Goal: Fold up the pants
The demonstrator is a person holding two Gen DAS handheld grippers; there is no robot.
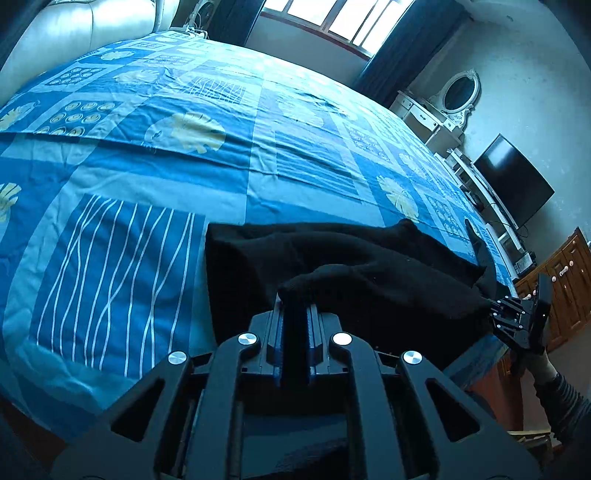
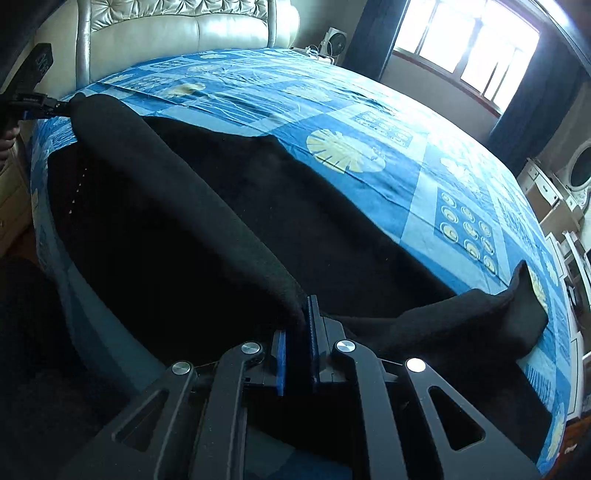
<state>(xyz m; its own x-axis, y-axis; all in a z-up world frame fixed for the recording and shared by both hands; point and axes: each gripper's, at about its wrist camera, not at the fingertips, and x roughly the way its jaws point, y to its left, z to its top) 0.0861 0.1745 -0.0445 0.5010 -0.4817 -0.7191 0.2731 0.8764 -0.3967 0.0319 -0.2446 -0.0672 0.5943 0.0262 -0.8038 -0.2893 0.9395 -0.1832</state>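
Observation:
The black pants [image 2: 207, 236] lie along the near edge of the bed and show in both views [image 1: 369, 266]. My left gripper [image 1: 295, 301] is shut on one end of the pants' near edge, with the fabric bunched over its fingertips. My right gripper [image 2: 304, 306] is shut on the other end of that edge. The edge runs as a raised, taut fold between the two grippers. The right gripper also shows at the right of the left wrist view [image 1: 496, 314], and the left gripper at the far left of the right wrist view [image 2: 59, 107].
The bed [image 1: 184, 155] has a blue patterned sheet [image 2: 406, 177] and a padded cream headboard [image 2: 184, 29]. A white dresser with an oval mirror [image 1: 458, 92], a dark TV [image 1: 513, 181] and wooden cabinets [image 1: 565, 280] stand beyond the bed's far side. A window [image 2: 461, 40] is behind.

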